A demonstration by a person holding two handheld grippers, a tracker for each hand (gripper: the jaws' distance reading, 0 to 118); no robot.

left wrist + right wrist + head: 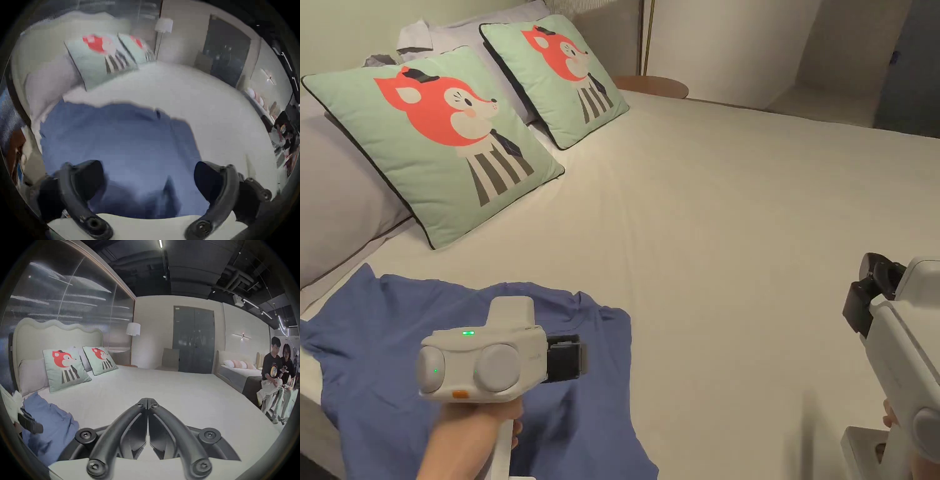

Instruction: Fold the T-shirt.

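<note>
T-shirt (375, 350) first, since that's what you're working on: it's the blue one, spread out a bit rumpled near the corner of the bed (737, 206), right under and ahead of your left gripper (148, 180), with one sleeve reaching out toward the grey pillow (331, 187). Biggest thing around is the bed itself, a wide pale sheet running out in front of both tools, with plenty of bare sheet between the shirt and your right gripper (147, 404). Past the shirt from your left gripper, two mint cushions (444, 137) with an orange fox on them lean against the grey pillows at the headboard (53, 331). Off beyond the far edge of the bed from your right gripper there's a white floor lamp (133, 329), a dark grey double door (194, 339), a second bed (235, 371), and two people (276, 369) standing over at its right edge. Now the tools: your left gripper hangs just above the shirt's body, jaws spread wide apart with blue fabric showing in the gap, nothing caught in them. Your right gripper sits well off to the side of the shirt over bare sheet, jaws pressed together tip to tip, gripping nothing. The left gripper view is pretty smeared, so I can't tell whether the jaw tips are brushing the fabric.
</note>
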